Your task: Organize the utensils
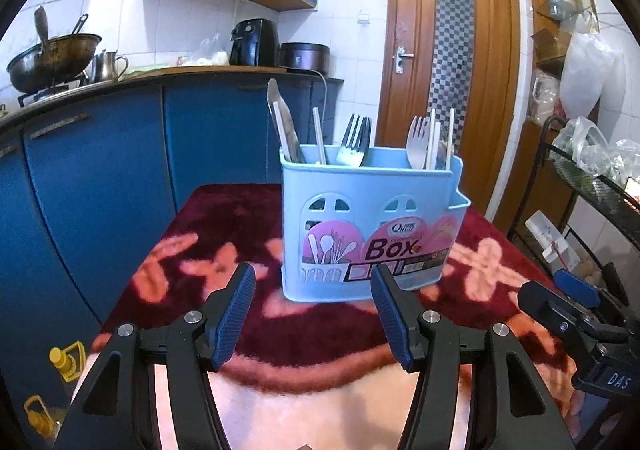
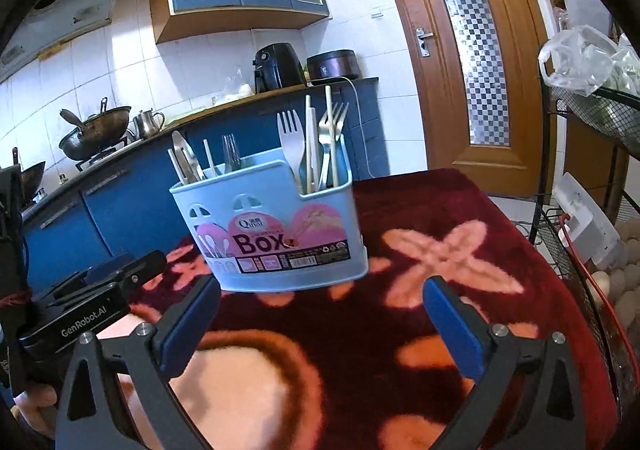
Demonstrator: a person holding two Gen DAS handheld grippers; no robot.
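A light blue utensil box [image 1: 372, 226] labelled "Box" stands upright on the red flowered cloth; it also shows in the right wrist view [image 2: 276, 230]. Forks [image 1: 354, 142], chopsticks [image 1: 320, 134] and a knife [image 1: 282, 122] stand in its compartments. My left gripper [image 1: 314, 282] is open and empty, just in front of the box. My right gripper [image 2: 320, 302] is open and empty, in front of and to the right of the box. The right gripper's body [image 1: 576, 306] shows at the right edge of the left wrist view.
The red flowered cloth [image 2: 440, 250] covers the table. Blue kitchen cabinets [image 1: 120, 170] with a wok [image 1: 52, 58] and a black air fryer [image 1: 254, 42] stand behind. A wooden door [image 1: 448, 62] is at the back. A black wire rack [image 2: 592, 122] with plastic bags stands on the right.
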